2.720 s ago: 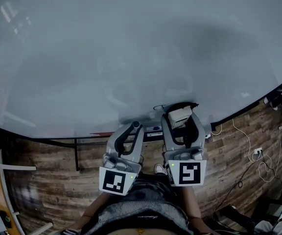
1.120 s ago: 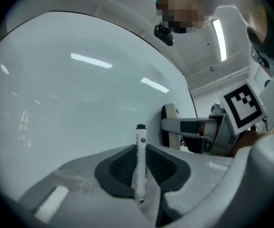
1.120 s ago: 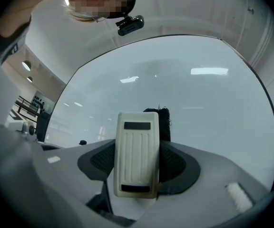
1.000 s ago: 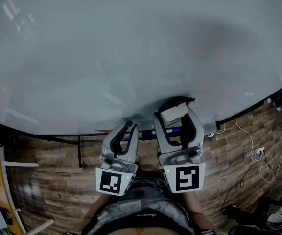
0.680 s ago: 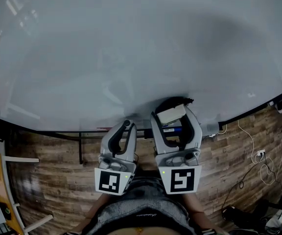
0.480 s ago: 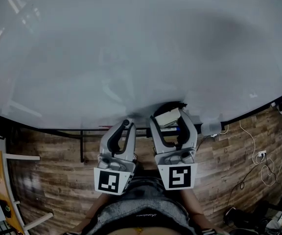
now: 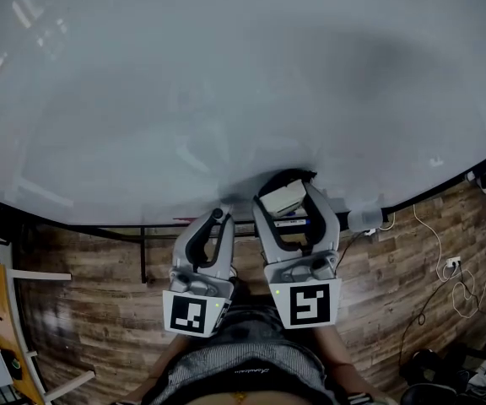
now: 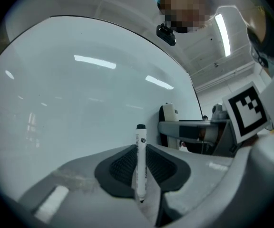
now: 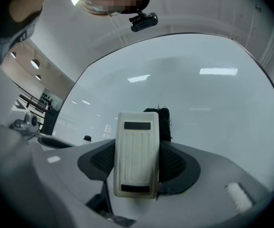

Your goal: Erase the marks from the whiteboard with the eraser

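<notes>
The whiteboard (image 7: 226,83) fills the upper head view, and I see no marks on it, only reflections. My right gripper (image 7: 282,189) is shut on a white eraser (image 7: 280,198) near the board's bottom edge. In the right gripper view the eraser (image 9: 136,158) stands between the pads, its black felt (image 9: 164,122) facing the whiteboard (image 9: 203,99); I cannot tell whether it touches. My left gripper (image 7: 217,218) sits just to the left, shut on a white marker (image 8: 140,163) with a black cap, held upright before the whiteboard (image 8: 70,103).
A ledge under the board carries a blue pen (image 7: 300,222). Below lie a wooden floor (image 7: 83,310), the board's dark stand bars (image 7: 144,260) and cables (image 7: 450,281) at the right. The person's torso (image 7: 243,369) fills the bottom middle.
The right gripper with the eraser has drifted left along the board's bottom edge. The left gripper stays beside it, still holding the marker.
</notes>
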`<state>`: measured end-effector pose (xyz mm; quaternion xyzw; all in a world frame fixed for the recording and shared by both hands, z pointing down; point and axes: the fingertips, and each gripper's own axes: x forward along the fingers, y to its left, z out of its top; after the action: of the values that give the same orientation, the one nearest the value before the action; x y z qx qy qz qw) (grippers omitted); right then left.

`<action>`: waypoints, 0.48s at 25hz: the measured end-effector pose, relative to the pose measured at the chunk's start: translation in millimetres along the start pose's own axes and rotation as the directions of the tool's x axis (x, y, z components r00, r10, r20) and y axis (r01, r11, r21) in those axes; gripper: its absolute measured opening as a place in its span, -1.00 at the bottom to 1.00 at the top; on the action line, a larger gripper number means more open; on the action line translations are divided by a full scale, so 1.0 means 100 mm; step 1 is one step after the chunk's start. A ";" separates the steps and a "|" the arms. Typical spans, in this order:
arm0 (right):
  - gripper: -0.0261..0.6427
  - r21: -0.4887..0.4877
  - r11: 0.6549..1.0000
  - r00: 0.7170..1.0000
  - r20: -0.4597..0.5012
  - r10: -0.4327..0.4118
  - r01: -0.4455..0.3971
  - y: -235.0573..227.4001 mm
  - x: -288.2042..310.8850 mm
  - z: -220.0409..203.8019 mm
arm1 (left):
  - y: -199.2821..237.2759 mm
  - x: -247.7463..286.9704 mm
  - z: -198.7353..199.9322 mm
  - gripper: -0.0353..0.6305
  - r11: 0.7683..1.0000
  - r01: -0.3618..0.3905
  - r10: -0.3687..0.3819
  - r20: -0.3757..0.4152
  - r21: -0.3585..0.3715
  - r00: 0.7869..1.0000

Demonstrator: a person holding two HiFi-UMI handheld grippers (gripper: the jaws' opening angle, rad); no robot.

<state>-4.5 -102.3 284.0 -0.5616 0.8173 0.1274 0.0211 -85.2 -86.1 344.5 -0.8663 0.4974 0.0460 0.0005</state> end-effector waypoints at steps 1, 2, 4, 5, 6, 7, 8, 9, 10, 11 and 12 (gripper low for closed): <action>-0.15 -0.005 1.000 1.000 0.013 0.006 -0.006 0.01 0.01 0.07 | -0.01 0.00 0.01 -0.68 1.000 0.000 0.000 0.004 0.002 1.000; -0.15 -0.009 1.000 1.000 0.027 0.012 -0.012 0.01 0.02 0.14 | -0.01 0.00 0.01 -0.68 1.000 -0.002 0.002 0.007 0.002 1.000; -0.14 -0.010 1.000 0.998 0.052 0.021 -0.021 0.02 0.03 0.25 | -0.01 -0.01 0.03 -0.68 1.000 -0.009 0.009 0.011 -0.001 1.000; -0.15 -0.009 1.000 0.998 0.060 0.022 -0.021 0.02 0.04 0.27 | 0.00 -0.02 0.03 -0.68 1.000 -0.014 0.014 0.012 -0.002 1.000; -0.14 -0.010 1.000 0.998 0.065 0.022 -0.021 0.02 0.04 0.28 | 0.00 -0.03 0.04 -0.68 1.000 -0.018 0.018 0.011 -0.002 1.000; -0.15 -0.013 1.000 0.997 0.070 0.021 -0.021 0.02 0.03 0.28 | 0.01 -0.04 0.03 -0.68 1.000 -0.022 0.022 0.012 0.000 1.000; -0.15 -0.015 1.000 0.997 0.078 0.022 -0.021 0.03 0.03 0.28 | 0.01 -0.05 0.03 -0.68 1.000 -0.024 0.024 0.015 0.004 1.000; -0.15 -0.016 1.000 0.996 0.086 0.024 -0.023 0.03 0.02 0.26 | 0.02 -0.05 0.03 -0.68 1.000 -0.026 0.026 0.017 0.006 1.000; -0.15 -0.012 1.000 0.995 0.092 0.025 -0.024 0.03 0.02 0.24 | 0.02 -0.05 0.02 -0.68 1.000 -0.028 0.028 0.013 0.003 1.000; -0.15 -0.007 1.000 0.995 0.093 0.025 -0.025 0.04 0.02 0.20 | 0.01 -0.05 0.01 -0.68 0.999 -0.032 0.032 0.007 -0.003 0.999; -0.15 -0.003 1.000 0.996 0.086 0.026 -0.026 0.05 0.01 0.14 | 0.01 -0.04 0.00 -0.68 0.999 -0.035 0.035 0.003 -0.006 0.999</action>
<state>-11.3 -98.6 271.3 -0.5450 0.8227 0.1526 0.0541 -88.4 -82.9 344.9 -0.8574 0.5123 0.0487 -0.0019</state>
